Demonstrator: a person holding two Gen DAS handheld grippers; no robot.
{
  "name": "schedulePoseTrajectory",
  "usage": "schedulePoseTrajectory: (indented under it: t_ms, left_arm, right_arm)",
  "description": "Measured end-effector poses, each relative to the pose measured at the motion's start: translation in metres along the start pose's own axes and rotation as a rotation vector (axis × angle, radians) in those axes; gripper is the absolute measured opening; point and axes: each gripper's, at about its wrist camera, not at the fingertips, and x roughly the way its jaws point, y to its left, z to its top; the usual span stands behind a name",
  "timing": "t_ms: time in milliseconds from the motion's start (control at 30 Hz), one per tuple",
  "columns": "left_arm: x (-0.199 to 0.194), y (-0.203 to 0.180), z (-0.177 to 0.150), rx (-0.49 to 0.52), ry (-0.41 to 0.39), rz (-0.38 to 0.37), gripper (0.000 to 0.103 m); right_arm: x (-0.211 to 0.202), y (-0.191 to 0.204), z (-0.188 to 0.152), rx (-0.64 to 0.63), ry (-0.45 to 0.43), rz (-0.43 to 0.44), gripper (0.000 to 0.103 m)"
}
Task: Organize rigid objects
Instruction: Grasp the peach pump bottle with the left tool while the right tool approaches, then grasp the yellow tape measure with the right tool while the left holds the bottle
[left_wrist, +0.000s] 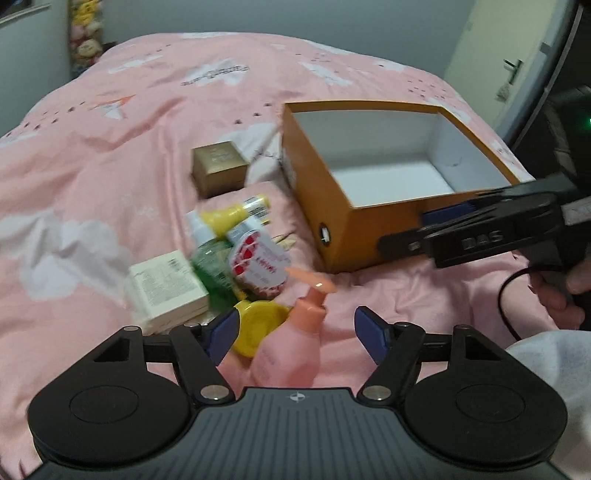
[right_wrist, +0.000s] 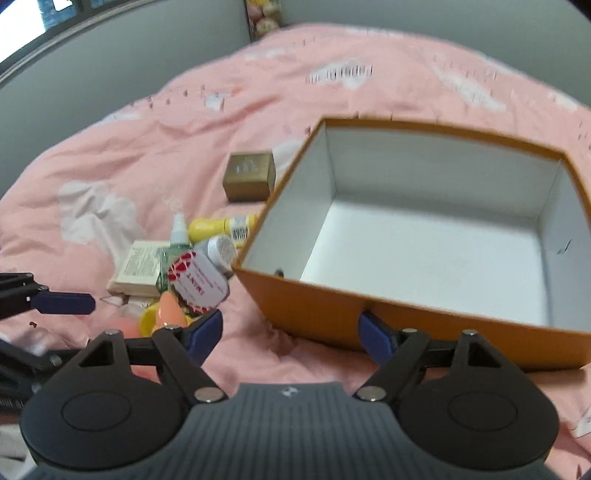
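Observation:
An open orange box (left_wrist: 332, 206) (right_wrist: 314, 306) with a white, empty inside sits on the pink bedspread. Left of it lies a heap: a pink pump bottle (left_wrist: 291, 350) (right_wrist: 168, 310), a yellow lid (left_wrist: 258, 325), a red-and-white round pack (left_wrist: 258, 266) (right_wrist: 197, 282), a green spray bottle (left_wrist: 208, 266), a yellow tube (left_wrist: 236, 214) and a cream carton (left_wrist: 166, 288). My left gripper (left_wrist: 297, 332) is open, its pads either side of the pump bottle and apart from it. My right gripper (right_wrist: 291, 332) (left_wrist: 417, 230) is open over bare bedspread at the box's near wall.
A small gold box (left_wrist: 218, 168) (right_wrist: 249, 177) stands apart behind the heap. The bedspread (left_wrist: 110, 166) is rumpled and stretches away on the left and behind. A hand and a light sleeve (left_wrist: 546, 354) hold the right gripper. Walls ring the bed.

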Motion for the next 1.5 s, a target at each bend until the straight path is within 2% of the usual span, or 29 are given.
schedulePoseTrajectory:
  t_ms: [67,200,300,400,467,567,733,767,967,1300,1400,1500]
  left_arm:
    - [0.006,-0.004,0.002,0.025,0.011,0.015,0.084]
    - [0.021,-0.009,0.005,0.056,0.04,0.012,0.084]
    - [0.032,-0.012,0.003,0.067,0.068,0.008,0.083]
    - [0.041,-0.015,0.002,0.09,0.08,0.017,0.082]
    - [0.046,-0.017,0.002,0.109,0.084,0.035,0.074]
    - [0.054,-0.018,0.001,0.119,0.102,0.036,0.066]
    - [0.056,-0.011,0.0,0.085,0.106,0.037,0.034]
    - [0.055,-0.009,0.0,0.074,0.101,0.036,0.031]
    - [0.047,-0.002,-0.001,0.024,0.076,0.052,0.029]
    - [0.012,0.016,-0.002,-0.094,-0.007,0.046,0.029]
    - [0.0,0.02,-0.001,-0.121,-0.038,0.039,0.029]
    - [-0.01,0.027,0.0,-0.147,-0.063,0.037,0.028]
  right_arm:
    - [0.008,0.006,0.001,-0.017,0.022,-0.006,0.067]
    - [0.016,0.022,-0.004,-0.096,0.029,-0.053,0.066]
    - [0.016,0.025,-0.007,-0.105,0.02,-0.076,0.067]
    - [0.013,0.025,-0.01,-0.092,-0.003,-0.098,0.074]
    - [0.01,0.026,-0.011,-0.087,-0.017,-0.111,0.082]
    - [0.008,0.028,-0.012,-0.097,-0.025,-0.128,0.082]
    - [0.011,0.031,-0.013,-0.102,-0.018,-0.126,0.079]
    - [0.012,0.031,-0.013,-0.102,-0.016,-0.117,0.079]
    - [0.015,0.039,-0.012,-0.142,0.007,-0.083,0.067]
    - [0.017,0.052,-0.007,-0.22,0.033,-0.015,0.065]
    - [0.018,0.06,-0.004,-0.256,0.038,0.01,0.058]
    - [0.02,0.067,0.0,-0.28,0.048,0.053,0.057]
